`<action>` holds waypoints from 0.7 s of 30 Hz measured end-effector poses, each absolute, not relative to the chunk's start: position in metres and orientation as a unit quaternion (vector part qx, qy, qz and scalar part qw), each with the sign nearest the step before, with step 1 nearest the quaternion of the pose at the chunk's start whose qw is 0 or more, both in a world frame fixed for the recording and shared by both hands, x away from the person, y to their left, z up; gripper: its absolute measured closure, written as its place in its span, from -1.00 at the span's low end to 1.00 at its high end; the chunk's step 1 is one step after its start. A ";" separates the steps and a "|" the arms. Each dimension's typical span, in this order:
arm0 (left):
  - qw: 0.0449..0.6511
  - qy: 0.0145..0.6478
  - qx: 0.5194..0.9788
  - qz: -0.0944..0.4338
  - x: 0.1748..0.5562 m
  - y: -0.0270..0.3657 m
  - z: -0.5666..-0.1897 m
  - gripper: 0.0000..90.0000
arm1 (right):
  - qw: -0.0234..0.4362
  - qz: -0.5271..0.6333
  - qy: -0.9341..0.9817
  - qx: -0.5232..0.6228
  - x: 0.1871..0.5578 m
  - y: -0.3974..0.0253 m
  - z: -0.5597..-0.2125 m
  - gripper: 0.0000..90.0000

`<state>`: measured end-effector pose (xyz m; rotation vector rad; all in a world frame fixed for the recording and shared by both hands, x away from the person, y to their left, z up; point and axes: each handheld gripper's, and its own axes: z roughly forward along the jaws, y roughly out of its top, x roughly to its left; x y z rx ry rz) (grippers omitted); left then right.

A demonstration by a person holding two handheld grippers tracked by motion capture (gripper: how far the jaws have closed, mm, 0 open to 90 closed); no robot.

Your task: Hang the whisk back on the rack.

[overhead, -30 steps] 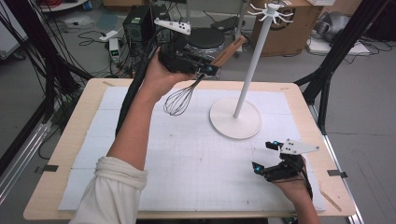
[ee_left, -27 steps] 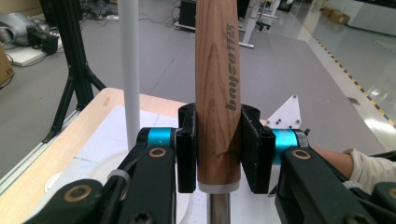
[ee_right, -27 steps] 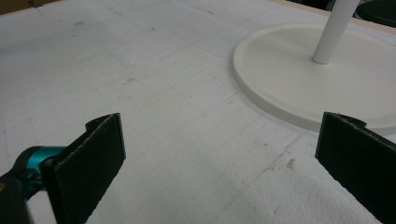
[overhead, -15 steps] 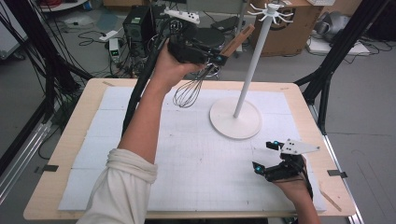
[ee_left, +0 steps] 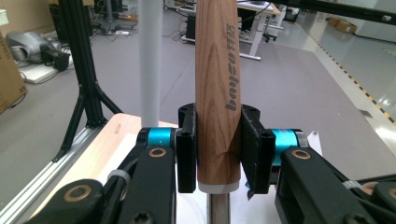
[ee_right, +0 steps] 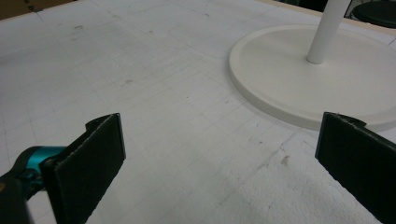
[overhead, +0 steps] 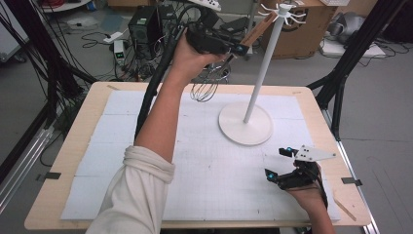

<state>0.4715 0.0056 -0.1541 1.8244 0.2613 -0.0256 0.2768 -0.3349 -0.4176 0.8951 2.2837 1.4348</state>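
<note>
A whisk with a wooden handle [overhead: 256,30] and a wire head [overhead: 206,87] hangs in the air above the table's far edge. My left gripper [overhead: 234,49] is shut on that handle [ee_left: 217,93], its jaws pressed on both sides near the lower end. The handle's tip points up toward the hooks [overhead: 282,10] at the top of a white stand [overhead: 263,68], whose pole [ee_left: 150,60] rises just left of the handle. The stand's round base [overhead: 245,123] rests on the white mat. My right gripper [overhead: 277,164] rests open near the table's right front, its pads [ee_right: 91,161] wide apart over bare mat.
A white gridded mat [overhead: 204,161] covers the wooden table [overhead: 68,161]. The stand's base [ee_right: 299,74] lies a short way ahead of my right gripper. Black frame legs [overhead: 341,73], cables and boxes stand on the floor behind the table.
My left gripper has lifted the whisk higher and to the right, bringing the handle's tip close to the stand's top hooks. The right gripper has stayed put.
</note>
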 end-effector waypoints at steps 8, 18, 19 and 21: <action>0.593 0.124 0.795 -0.009 0.478 0.000 -0.161 0.56 | 0.152 0.499 0.796 0.308 0.277 -0.333 -0.418 -0.99; 0.589 0.128 0.798 -0.009 0.483 -0.007 -0.168 0.56 | 0.147 0.497 0.798 0.307 0.277 -0.332 -0.418 -0.99; 0.583 0.129 0.802 -0.005 0.483 -0.007 -0.168 0.56 | 0.149 0.497 0.798 0.306 0.277 -0.332 -0.419 -0.99; 0.578 0.130 0.806 -0.003 0.484 -0.010 -0.170 0.57 | 0.149 0.498 0.797 0.306 0.277 -0.332 -0.419 -0.99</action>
